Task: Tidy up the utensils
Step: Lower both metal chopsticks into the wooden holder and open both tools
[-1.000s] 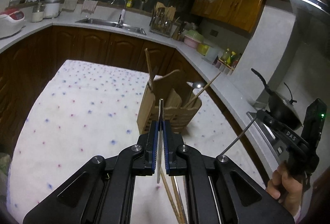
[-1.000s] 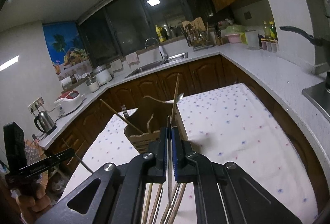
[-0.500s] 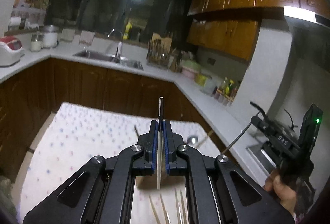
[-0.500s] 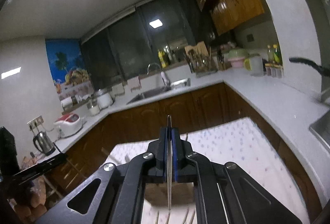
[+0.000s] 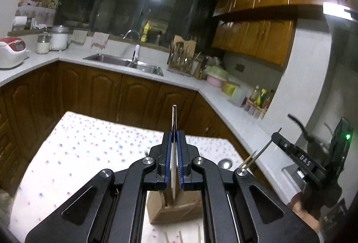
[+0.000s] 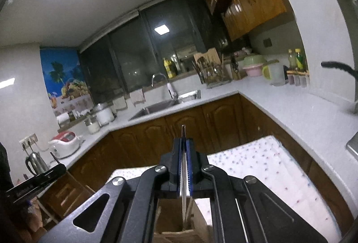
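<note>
Your left gripper [image 5: 174, 138] is clamped on one thin metal utensil [image 5: 173, 119], whose handle end sticks out past the fingertips while its lower end hangs over the wooden utensil holder [image 5: 176, 207] just below. Your right gripper [image 6: 184, 146] is pinched on a second thin metal utensil [image 6: 183, 173], which reaches down into the same holder [image 6: 174, 231] directly beneath it. Three chopsticks [image 5: 180, 236] lie on the dotted cloth [image 5: 78, 149] behind the holder, under your left gripper.
</note>
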Motion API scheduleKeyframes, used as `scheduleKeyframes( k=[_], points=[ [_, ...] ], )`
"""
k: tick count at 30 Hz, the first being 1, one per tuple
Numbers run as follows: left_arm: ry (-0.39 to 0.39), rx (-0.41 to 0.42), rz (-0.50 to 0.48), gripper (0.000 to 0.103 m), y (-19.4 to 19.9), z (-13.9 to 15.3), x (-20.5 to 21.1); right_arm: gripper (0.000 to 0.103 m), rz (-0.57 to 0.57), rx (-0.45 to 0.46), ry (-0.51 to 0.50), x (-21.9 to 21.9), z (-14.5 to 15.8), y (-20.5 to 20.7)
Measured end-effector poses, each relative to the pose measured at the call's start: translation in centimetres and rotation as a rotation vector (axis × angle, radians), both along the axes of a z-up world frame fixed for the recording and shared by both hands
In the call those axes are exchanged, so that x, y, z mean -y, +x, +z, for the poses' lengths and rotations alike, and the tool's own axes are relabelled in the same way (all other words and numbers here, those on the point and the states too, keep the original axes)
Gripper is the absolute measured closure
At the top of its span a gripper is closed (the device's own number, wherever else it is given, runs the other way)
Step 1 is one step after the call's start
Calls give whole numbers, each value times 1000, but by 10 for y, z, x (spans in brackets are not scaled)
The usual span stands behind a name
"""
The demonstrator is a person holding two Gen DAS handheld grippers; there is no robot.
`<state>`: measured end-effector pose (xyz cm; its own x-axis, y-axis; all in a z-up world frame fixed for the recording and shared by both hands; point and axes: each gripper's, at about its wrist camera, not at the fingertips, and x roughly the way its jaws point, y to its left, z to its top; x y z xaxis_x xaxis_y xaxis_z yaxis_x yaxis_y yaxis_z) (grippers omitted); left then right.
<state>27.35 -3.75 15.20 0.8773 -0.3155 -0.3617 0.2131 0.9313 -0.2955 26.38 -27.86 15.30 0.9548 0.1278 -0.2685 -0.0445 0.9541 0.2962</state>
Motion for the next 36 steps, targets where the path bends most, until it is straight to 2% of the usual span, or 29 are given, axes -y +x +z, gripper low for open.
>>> scheduleKeyframes(
  k=[6, 12, 25, 29, 31, 32, 33, 34, 36],
  points=[
    [10, -71, 4, 99, 9, -36, 6, 99, 21, -80, 13, 1, -38, 11],
    [3, -120, 2, 98, 16, -54, 7, 98, 46, -153, 10, -3, -57, 21],
    [19, -138, -11, 97, 21, -56, 6, 98, 51, -179, 12, -7, -62, 22],
    [13, -152, -19, 97, 20, -54, 5, 92, 67, -186, 36, -2, -62, 23],
    [3, -152, -25, 90, 16, -52, 4, 87, 69, -181, 46, 1, -60, 20],
    [2, -152, -23, 85, 14, -52, 3, 78, 69, -173, 51, 3, -58, 17],
    [0, -150, -17, 72, 10, -50, 2, 65, 68, -161, 60, 5, -56, 13],
    [-1, -143, -13, 64, 7, -49, 0, 58, 68, -149, 69, 6, -53, 8],
    [2, -132, -5, 59, -2, -46, -2, 38, 67, -119, 90, 11, -47, -2]
  ],
)
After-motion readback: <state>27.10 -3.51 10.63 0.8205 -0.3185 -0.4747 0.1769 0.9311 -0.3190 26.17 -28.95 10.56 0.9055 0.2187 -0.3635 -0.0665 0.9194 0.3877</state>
